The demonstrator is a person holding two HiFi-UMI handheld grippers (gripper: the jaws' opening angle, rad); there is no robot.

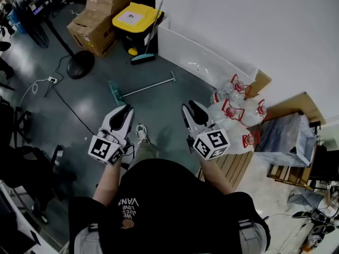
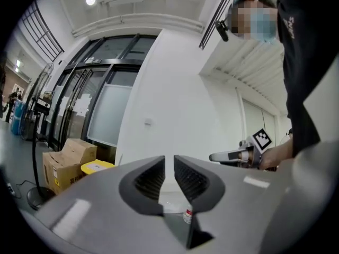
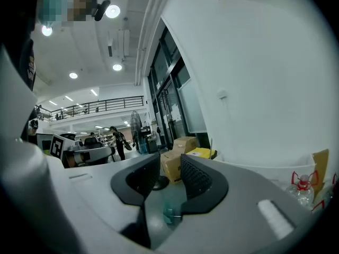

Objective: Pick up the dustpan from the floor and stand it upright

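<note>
Lying on the grey floor (image 1: 95,110) well ahead of both grippers, the dustpan (image 1: 116,93) has its teal pan toward the left and its long pale handle (image 1: 151,85) running right toward the white wall (image 1: 238,25); the pan is small in the head view and its exact tilt is hard to make out. Nothing touches it. The left gripper (image 1: 126,110) is held level with its jaws drawn together to a thin slit and nothing in them. The right gripper (image 1: 190,108), also level, has its jaws parted and empty; low in the gap its own view shows only a small teal shape (image 3: 170,214), too small to name with certainty. Farther back, a teal broom (image 1: 143,57) leans at a bin with a yellow lid (image 1: 133,18), beside stacked cardboard boxes (image 1: 98,21). Clear water bottles (image 1: 233,110) with red caps cluster at the wall to the right, partly covered by the right gripper. The person's dark top (image 1: 159,205) hides the floor nearest them, leaving one shoe (image 1: 141,133) visible.
</note>
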